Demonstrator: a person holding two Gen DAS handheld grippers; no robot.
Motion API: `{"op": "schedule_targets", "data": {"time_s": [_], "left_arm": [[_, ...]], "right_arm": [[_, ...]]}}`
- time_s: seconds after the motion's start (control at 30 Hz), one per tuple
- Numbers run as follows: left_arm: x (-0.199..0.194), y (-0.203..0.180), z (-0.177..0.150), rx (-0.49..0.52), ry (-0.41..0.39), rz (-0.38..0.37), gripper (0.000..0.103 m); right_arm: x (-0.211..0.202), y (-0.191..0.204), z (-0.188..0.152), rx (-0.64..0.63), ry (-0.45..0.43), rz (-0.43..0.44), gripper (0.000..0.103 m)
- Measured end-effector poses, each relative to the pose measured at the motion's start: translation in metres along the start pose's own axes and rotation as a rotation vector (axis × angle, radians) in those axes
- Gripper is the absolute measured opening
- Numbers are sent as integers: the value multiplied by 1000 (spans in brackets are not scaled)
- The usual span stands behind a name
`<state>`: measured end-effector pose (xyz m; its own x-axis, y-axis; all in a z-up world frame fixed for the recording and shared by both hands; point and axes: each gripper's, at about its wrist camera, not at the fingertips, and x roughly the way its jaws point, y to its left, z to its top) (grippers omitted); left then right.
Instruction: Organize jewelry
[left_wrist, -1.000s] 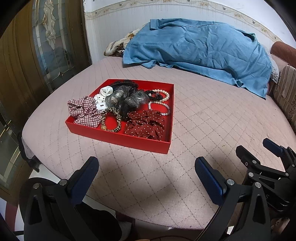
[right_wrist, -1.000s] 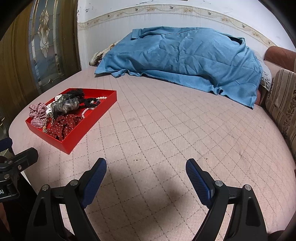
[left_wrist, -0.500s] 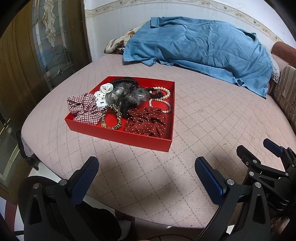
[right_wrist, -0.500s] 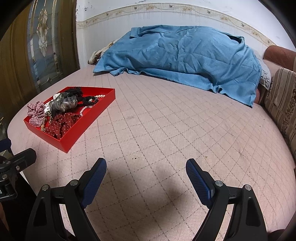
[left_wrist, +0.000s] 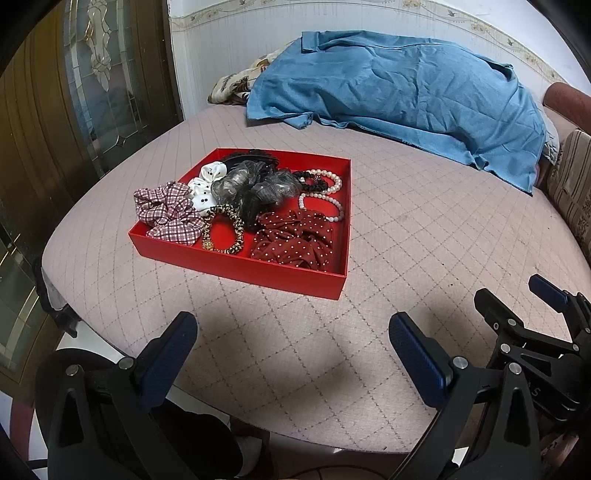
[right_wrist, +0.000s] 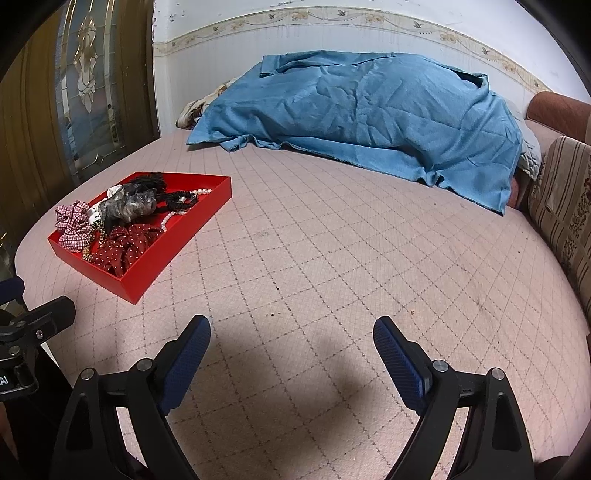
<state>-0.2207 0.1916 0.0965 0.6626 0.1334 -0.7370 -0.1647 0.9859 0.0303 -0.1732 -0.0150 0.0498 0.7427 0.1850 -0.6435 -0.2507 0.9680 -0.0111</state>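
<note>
A red tray (left_wrist: 236, 267) sits on the pink quilted bed, left of centre; it also shows in the right wrist view (right_wrist: 177, 245). In it lie a plaid scrunchie (left_wrist: 166, 214), a white dotted scrunchie (left_wrist: 207, 184), a grey-black scrunchie (left_wrist: 255, 186), a leopard hair tie (left_wrist: 225, 230), a dark red dotted scrunchie (left_wrist: 295, 242), a black bracelet (left_wrist: 314, 182) and pearl bracelets (left_wrist: 330, 192). My left gripper (left_wrist: 291, 338) is open and empty, short of the tray's near wall. My right gripper (right_wrist: 291, 341) is open and empty over bare bed, right of the tray.
A blue blanket (left_wrist: 399, 92) covers a heap at the back of the bed. A striped cushion (right_wrist: 565, 214) lies at the right edge. A wooden door with stained glass (left_wrist: 99, 70) stands at the left. The bed's front edge (left_wrist: 258, 421) is just below my left fingers.
Both grippers have moved slightly forward, so the tray sits a little nearer and lower in view. Both stay open and nothing in the tray has moved.
</note>
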Motion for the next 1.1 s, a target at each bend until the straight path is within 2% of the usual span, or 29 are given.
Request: {"op": "schedule_targets", "data": {"time_s": [0.9, 1.1], "left_arm": [[12, 2, -4, -10, 39, -13, 103], [14, 5, 10, -9, 25, -24, 103]], "right_arm": [[1, 12, -5, -25, 10, 13, 93], [4, 5, -1, -14, 33, 21, 93]]}}
